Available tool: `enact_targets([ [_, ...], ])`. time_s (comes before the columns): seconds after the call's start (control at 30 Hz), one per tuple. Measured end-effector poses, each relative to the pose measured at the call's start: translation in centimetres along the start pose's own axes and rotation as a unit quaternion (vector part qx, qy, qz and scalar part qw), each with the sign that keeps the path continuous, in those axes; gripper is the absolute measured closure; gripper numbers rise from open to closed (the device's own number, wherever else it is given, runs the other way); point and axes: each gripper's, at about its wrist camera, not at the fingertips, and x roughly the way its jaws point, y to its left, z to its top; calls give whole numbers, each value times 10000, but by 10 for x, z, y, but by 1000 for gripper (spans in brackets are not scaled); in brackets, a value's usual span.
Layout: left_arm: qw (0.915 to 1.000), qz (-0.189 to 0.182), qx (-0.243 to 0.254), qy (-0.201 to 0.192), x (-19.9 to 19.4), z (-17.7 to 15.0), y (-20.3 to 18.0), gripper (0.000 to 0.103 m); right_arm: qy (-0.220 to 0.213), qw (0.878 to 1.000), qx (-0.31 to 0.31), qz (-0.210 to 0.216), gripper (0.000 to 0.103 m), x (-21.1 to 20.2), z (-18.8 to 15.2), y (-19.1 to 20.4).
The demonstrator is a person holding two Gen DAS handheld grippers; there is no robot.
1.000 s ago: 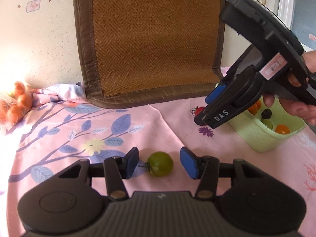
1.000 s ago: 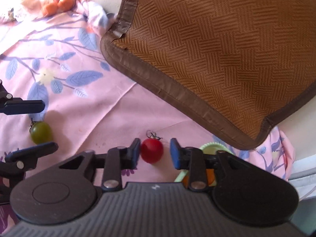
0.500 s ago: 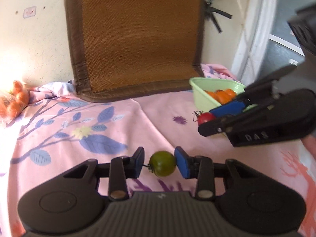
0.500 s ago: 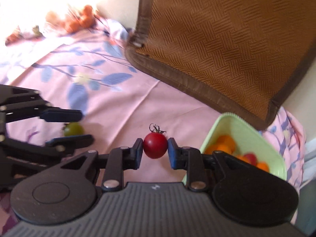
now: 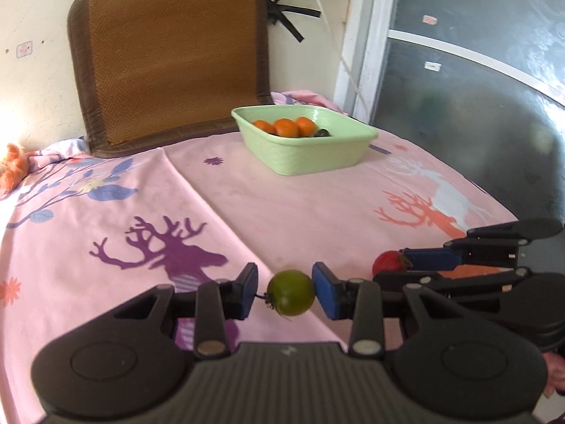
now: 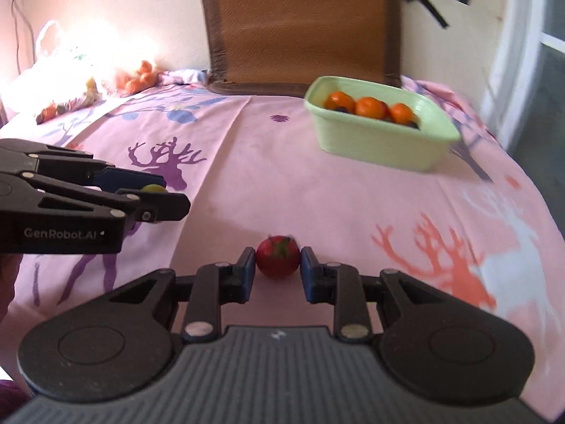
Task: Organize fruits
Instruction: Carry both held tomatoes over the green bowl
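The left gripper [image 6: 166,196], marked "GenRobot.AI", is clenched on a green tomato [image 5: 290,292]; the right gripper [image 6: 277,270] is clenched on a red tomato [image 6: 278,256].

basket [image 5: 310,157]: matt ribbed green plastic | mat [image 5: 169,60] behind basket: rough woven fibre, cloth edging | tablecloth [image 5: 282,205] under basket: soft printed cloth

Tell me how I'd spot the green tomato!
Look at the pink deer tablecloth, nearer you than the green basket. The green tomato is pinched in the left gripper. Its neighbour in the right gripper is red.
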Motion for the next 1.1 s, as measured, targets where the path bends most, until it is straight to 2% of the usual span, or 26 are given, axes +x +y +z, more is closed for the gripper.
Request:
enact_targets([
  [0.33,9995,269,92,135,4,-17,-17,66,-256,9991,321,-77,72,-14,-24,0],
  [0.57,9994,287,98,148,2,-21,-19,59,-358,9987,345,-108,72,-17,-32,3],
  [0.83,9993,311,117,142,-4,-27,-22,59,-410,9987,272,-136,71,-18,-38,4],
  [0.97,9992,362,106,132,-4,-27,-21,62,-425,9986,295,-131,71,-18,-37,4],
  [1.1,9989,434,131,126,-5,-27,-21,74,-432,9987,243,-137,72,-19,-39,7],
])
